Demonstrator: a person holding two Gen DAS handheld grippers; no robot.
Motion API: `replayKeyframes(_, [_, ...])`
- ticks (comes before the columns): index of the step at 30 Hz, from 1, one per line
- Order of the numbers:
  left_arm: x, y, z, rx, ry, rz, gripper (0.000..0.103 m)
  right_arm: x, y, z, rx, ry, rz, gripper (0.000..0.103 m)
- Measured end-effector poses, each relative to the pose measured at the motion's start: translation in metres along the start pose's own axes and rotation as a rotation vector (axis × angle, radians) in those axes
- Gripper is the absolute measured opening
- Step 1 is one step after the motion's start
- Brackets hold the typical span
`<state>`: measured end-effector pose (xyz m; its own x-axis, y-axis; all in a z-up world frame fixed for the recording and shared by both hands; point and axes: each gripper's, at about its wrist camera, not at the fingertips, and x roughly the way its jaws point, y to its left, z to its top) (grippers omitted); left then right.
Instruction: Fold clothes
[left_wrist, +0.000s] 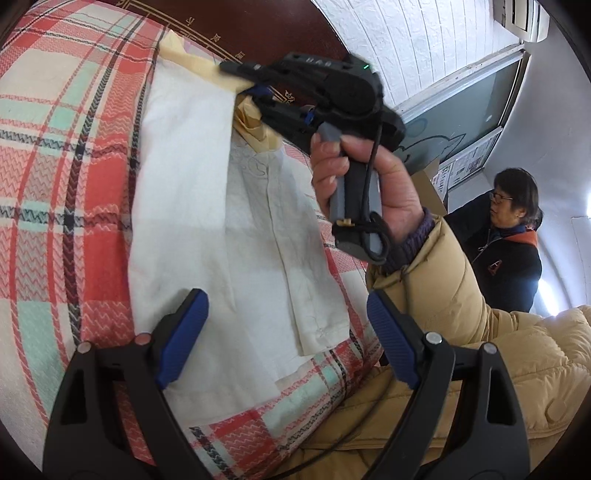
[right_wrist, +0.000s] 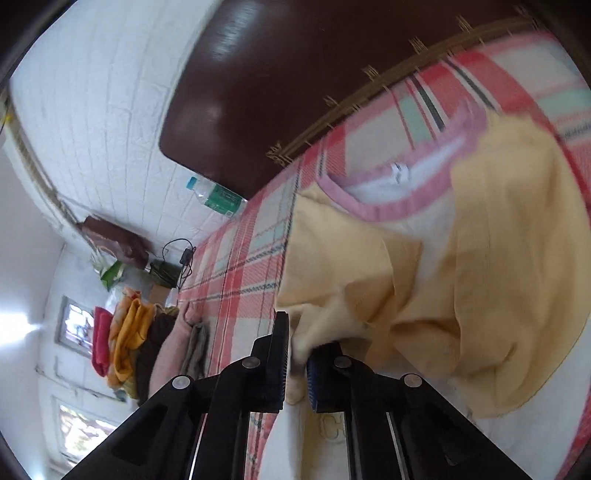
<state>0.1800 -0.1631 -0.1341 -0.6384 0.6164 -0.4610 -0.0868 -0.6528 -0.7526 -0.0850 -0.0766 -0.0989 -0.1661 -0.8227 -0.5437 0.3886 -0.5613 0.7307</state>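
A white shirt with yellow sleeves and a pink collar lies on the plaid bed sheet, one side folded over its middle. My left gripper hovers open over the shirt's lower hem with nothing between its blue pads. Held in a hand with a tan sleeve, my right gripper is at the shirt's top. In the right wrist view that gripper is shut on a bunch of the yellow sleeve, which is lifted and blurred.
A dark wooden headboard stands behind the bed. A plastic bottle lies by the wall. A pile of clothes sits beyond the bed's edge. Another person stands at the right near a cardboard box.
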Motion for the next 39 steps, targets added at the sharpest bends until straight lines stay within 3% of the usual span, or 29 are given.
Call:
replayKeyframes(3, [0.001,-0.002,0.004,0.005,-0.005,0.03,0.088,-0.009,0.016,0.011,-0.135,-0.026,-0.07,0.008])
replayKeyframes(9, [0.002,-0.006,0.005,0.013,0.004,0.071,0.088,0.013,-0.005,0.012,-0.148,0.068,-0.176,0.01])
replayKeyframes(12, [-0.003,-0.014,0.006,0.03,0.004,0.044,0.089,0.015,-0.017,0.007,-0.169,0.086,-0.223,0.013])
replayKeyframes(14, [-0.009,-0.02,0.008,0.051,-0.005,0.043,0.089,0.012,-0.021,0.006,-0.173,0.098,-0.235,0.019])
replayKeyframes(17, [-0.022,-0.026,0.017,0.076,-0.034,0.054,0.089,-0.013,-0.01,0.002,-0.195,0.058,-0.25,0.041])
replayKeyframes(19, [-0.03,-0.023,0.023,0.073,-0.055,0.075,0.09,-0.031,0.01,-0.01,-0.273,0.023,-0.274,0.057])
replayKeyframes(22, [-0.029,-0.008,0.032,0.032,-0.061,0.116,0.093,-0.043,0.037,-0.041,-0.414,0.028,-0.27,0.064])
replayKeyframes(26, [-0.012,0.006,0.035,-0.008,-0.025,0.143,0.093,-0.028,0.055,-0.088,-0.568,0.125,-0.211,0.064])
replayKeyframes(29, [-0.002,0.008,0.029,-0.018,0.004,0.148,0.093,-0.004,0.055,-0.109,-0.648,0.196,-0.23,0.064])
replayKeyframes(32, [-0.001,0.003,0.024,-0.003,0.002,0.175,0.093,0.003,0.047,-0.105,-0.608,0.223,-0.247,0.064])
replayKeyframes(33, [-0.002,0.001,0.024,0.003,-0.003,0.187,0.093,-0.007,0.043,-0.095,-0.541,0.206,-0.207,0.065])
replayKeyframes(36, [-0.012,-0.012,0.03,0.042,-0.065,0.208,0.093,-0.039,0.029,-0.063,-0.328,0.151,-0.102,0.082])
replayKeyframes(38, [-0.021,-0.021,0.037,0.051,-0.131,0.157,0.096,-0.063,0.014,-0.044,-0.162,0.099,0.017,0.083])
replayKeyframes(39, [-0.023,-0.024,0.042,0.054,-0.161,0.123,0.102,-0.074,0.008,-0.035,-0.082,0.073,0.074,0.085])
